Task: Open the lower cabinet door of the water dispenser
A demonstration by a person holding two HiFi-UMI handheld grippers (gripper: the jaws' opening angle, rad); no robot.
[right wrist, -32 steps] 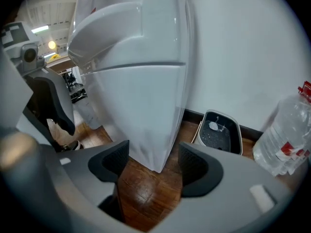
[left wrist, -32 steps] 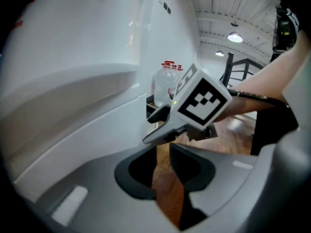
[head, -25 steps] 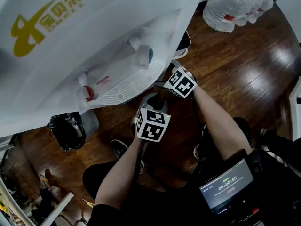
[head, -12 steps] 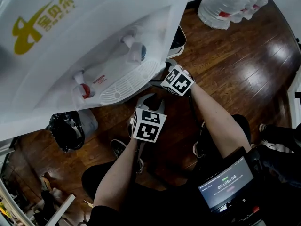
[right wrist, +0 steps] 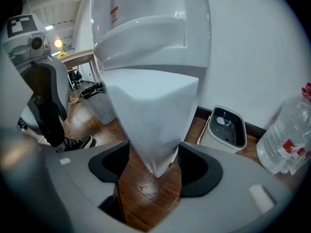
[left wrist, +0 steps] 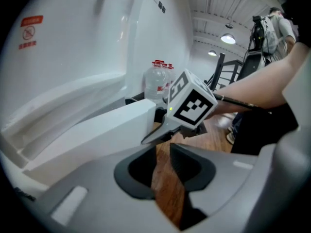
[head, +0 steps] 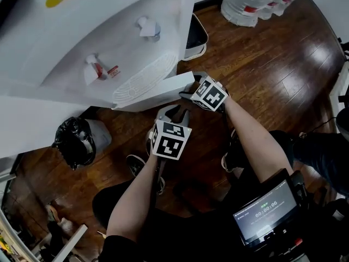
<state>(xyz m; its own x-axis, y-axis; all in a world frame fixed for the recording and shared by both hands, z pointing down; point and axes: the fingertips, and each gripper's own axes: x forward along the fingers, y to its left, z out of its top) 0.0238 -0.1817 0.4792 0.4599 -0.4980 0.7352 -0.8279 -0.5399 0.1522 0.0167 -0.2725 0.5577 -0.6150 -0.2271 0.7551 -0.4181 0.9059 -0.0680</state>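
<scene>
Right tongs (right wrist: 153,165) just closing, pads now clamped on door (right wrist: 150,110) corner; head view alone shows door standing ajar from dispenser (head: 82,31); left tongs (left wrist: 163,164) just narrowing, slightly apart, only floor (left wrist: 163,181) between them, beside the door.

We are looking at a large open hall: ribbed ceiling (left wrist: 214,4) with hanging lamps (left wrist: 228,39), wood floor (head: 262,64), water bottles (head: 248,1) at one o'clock.
</scene>
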